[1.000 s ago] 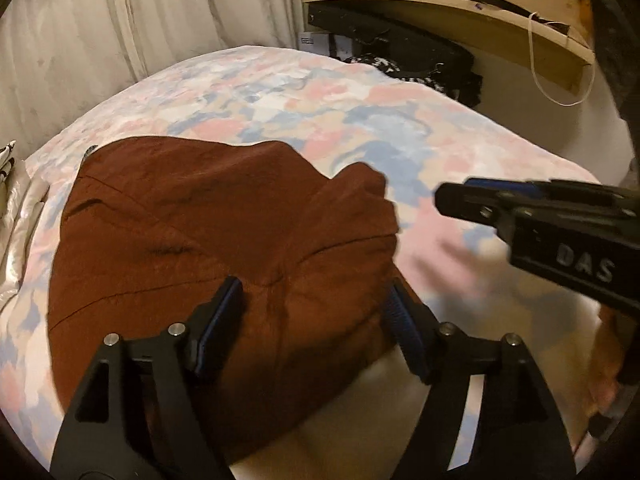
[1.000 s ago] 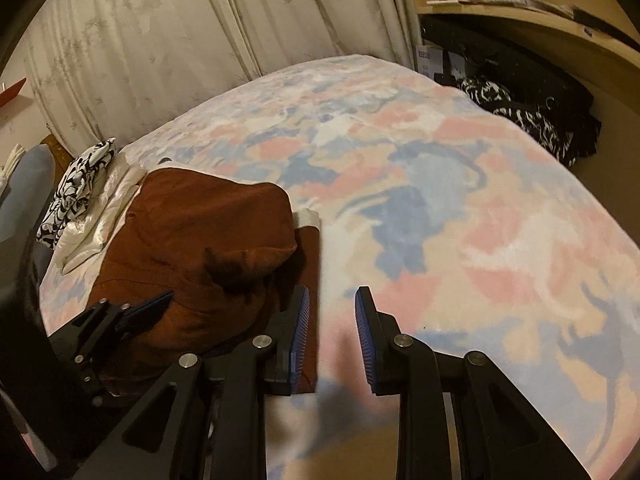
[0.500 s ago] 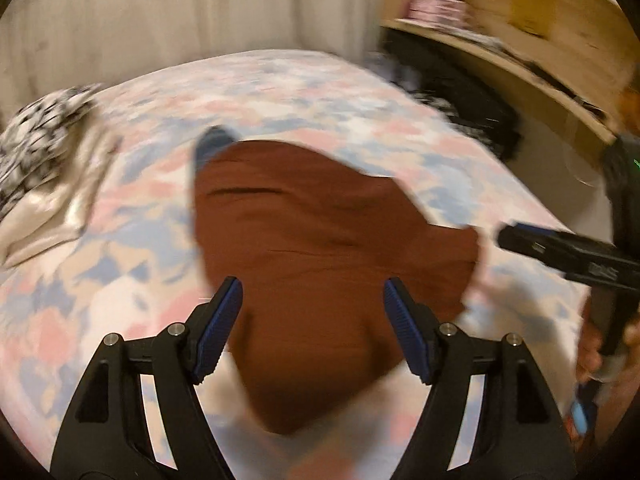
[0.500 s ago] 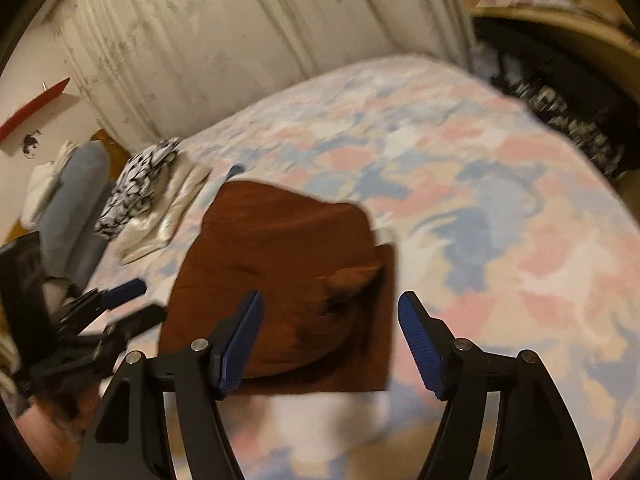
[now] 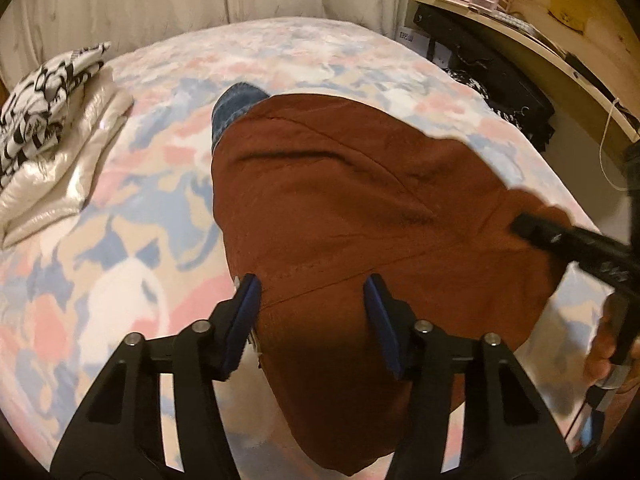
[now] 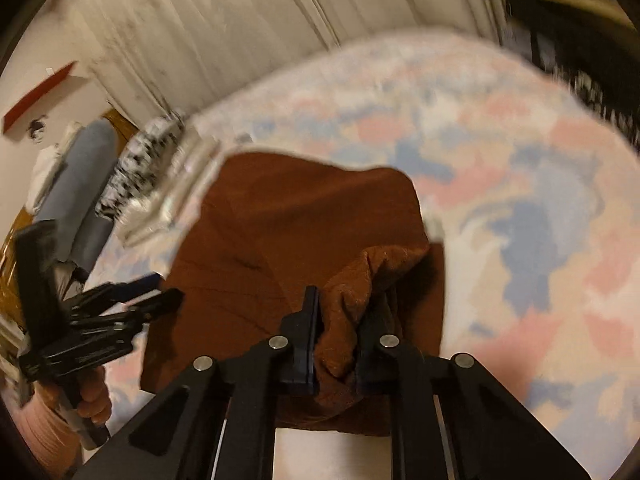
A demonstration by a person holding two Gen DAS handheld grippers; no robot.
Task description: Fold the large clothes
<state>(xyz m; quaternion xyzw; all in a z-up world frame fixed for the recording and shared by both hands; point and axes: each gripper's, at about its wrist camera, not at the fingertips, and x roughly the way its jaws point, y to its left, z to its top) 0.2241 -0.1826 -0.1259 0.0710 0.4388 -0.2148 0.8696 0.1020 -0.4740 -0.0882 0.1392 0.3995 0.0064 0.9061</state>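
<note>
Right tool [image 6: 338, 334]: clenched on a bunched fold of the rust-brown garment [image 6: 288, 240]; its jaws have just been closing, and cloth fills the gap between the pads.
Left tool [image 5: 312, 320]: released, jaws standing apart after closing partway just now; the garment's near portion lies below and between the blue pads [image 5: 248, 308], which do not press on it.
Garment: spread on the bed [image 5: 120, 240], its near edge toward both tools, one corner lifted in the right tool.
Denim piece [image 5: 234, 106]: protrudes from under the garment's far edge.
Bed cover: blotched pink, blue and cream.
Other cloth: black-and-white patterned fabric [image 5: 44, 100] atop a shiny cream piece [image 5: 60, 176], at the bed's left side, apart from the garment.
Background: pale curtain [image 5: 160, 4] behind the bed; wooden shelf [image 5: 532, 44] at right.
</note>
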